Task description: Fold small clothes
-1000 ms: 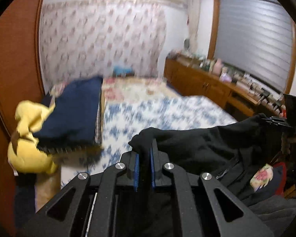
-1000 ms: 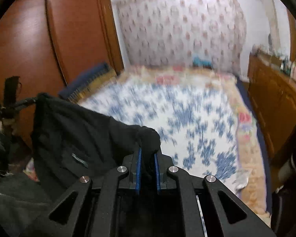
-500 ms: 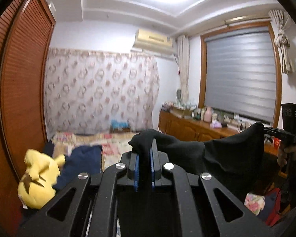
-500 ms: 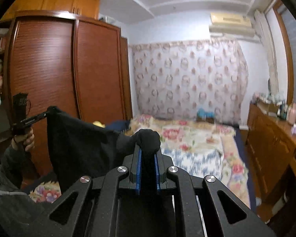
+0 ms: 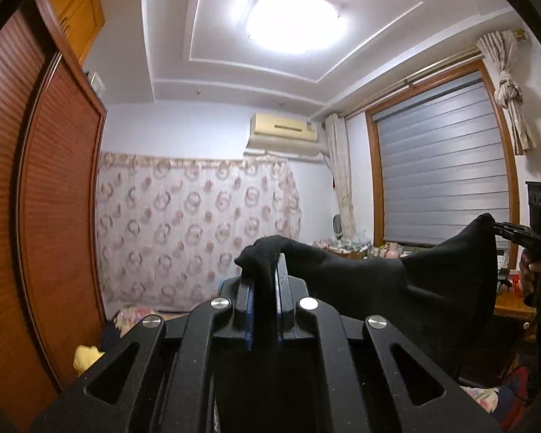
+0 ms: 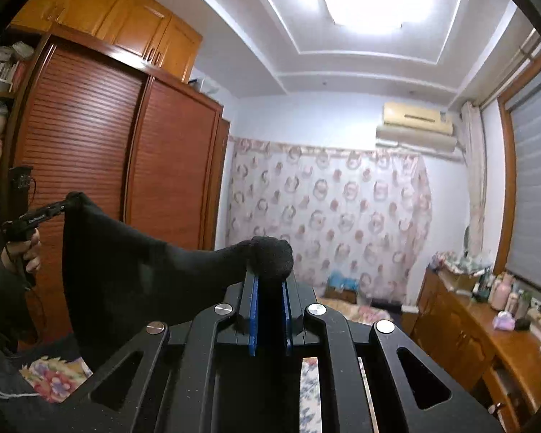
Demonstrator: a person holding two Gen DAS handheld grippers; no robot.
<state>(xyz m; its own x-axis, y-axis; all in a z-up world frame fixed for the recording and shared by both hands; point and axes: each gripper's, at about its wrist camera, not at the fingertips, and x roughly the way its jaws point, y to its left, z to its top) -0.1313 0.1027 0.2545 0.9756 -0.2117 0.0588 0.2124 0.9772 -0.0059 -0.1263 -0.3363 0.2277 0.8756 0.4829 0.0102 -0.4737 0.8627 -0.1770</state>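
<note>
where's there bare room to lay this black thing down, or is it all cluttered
Little landing space shows now. The black garment hangs between the left gripper and right gripper. Only a strip of floral bed shows, between the wardrobe and the sideboard; it looks free. The sideboard's top is crowded with bottles.

Your black garment (image 5: 432, 278) hangs centre frame before a pink rose-patterned curtain (image 5: 184, 231) (reddish-brown slatted wardrobe (image 6: 83, 151) at left), grey blind (image 5: 440, 166) right.
</note>
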